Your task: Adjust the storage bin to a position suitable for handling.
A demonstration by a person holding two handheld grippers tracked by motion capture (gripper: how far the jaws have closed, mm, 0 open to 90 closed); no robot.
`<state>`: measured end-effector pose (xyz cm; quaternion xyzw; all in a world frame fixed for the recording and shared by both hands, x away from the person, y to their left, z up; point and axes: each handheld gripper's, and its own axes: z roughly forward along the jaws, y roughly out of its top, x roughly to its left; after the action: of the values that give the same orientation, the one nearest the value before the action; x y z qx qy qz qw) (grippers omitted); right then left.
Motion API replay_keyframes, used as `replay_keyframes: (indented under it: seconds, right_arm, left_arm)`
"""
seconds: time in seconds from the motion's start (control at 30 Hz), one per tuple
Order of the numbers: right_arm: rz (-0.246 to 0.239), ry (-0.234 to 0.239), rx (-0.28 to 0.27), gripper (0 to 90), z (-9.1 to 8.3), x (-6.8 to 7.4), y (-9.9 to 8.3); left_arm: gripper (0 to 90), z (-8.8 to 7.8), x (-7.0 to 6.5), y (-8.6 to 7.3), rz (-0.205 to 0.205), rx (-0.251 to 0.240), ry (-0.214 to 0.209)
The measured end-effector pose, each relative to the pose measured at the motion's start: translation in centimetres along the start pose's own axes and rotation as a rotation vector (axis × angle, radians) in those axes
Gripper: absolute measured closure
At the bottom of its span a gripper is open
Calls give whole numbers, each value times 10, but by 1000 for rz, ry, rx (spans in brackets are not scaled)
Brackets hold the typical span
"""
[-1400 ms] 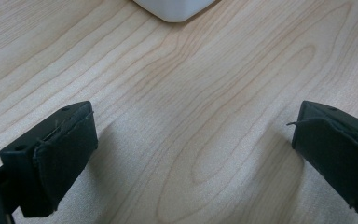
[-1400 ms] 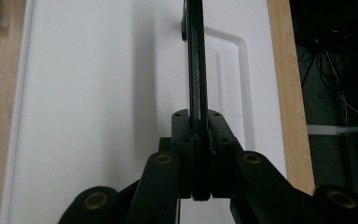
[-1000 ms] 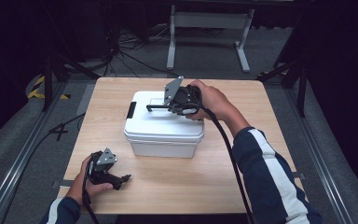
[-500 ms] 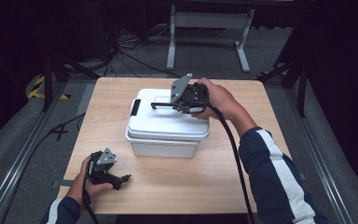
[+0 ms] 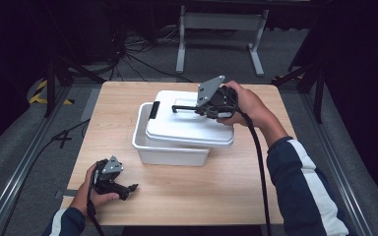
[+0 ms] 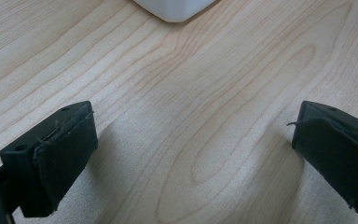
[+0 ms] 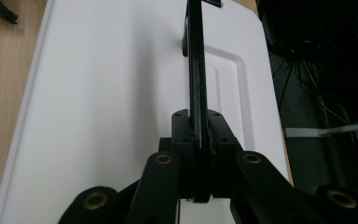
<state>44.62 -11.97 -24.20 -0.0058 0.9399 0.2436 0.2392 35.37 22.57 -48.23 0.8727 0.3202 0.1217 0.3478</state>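
Observation:
A white plastic box [image 5: 167,152] stands in the middle of the wooden table [image 5: 216,196]. Its white lid [image 5: 187,125] hangs tilted above it, shifted to the right, so the box's left end shows uncovered. My right gripper [image 5: 202,108] is shut on the lid's thin black handle [image 5: 184,106]. In the right gripper view the handle [image 7: 196,70] runs up from between the closed jaws [image 7: 196,126] over the lid [image 7: 112,93]. My left gripper [image 5: 130,188] rests on the table at the front left, open, with bare wood between its jaws [image 6: 191,154].
A black latch [image 5: 154,110] sits on the box's left end. A corner of the box [image 6: 175,9] shows ahead of the left gripper. Beyond the table's far edge are a metal stand [image 5: 216,29] and cables on a dark floor.
The right gripper has carried the lid up and to the right, off the box, uncovering the box's left end. The left gripper has stayed where it was.

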Motion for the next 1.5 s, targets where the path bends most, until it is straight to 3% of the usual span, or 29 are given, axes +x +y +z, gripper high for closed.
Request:
replay_keyframes:
  seconds: [0.4,0.8,0.9,1.5]
  right_arm:
    - [32,-18,-27,843,-20,1,-25]
    - [101,-64,3,843,-45,-1,-73]
    - [101,-67,-6,842,-51,-2,-82]
    - [208,-116,-20,843,-76,1,-141]
  left_arm:
    - [5,0,0,0,-2,1,-1]
    - [6,0,0,0,-3,0,0]
    - [5,0,-1,0,-8,0,-1]
    - [5,0,-1,-1,-11,2,1]
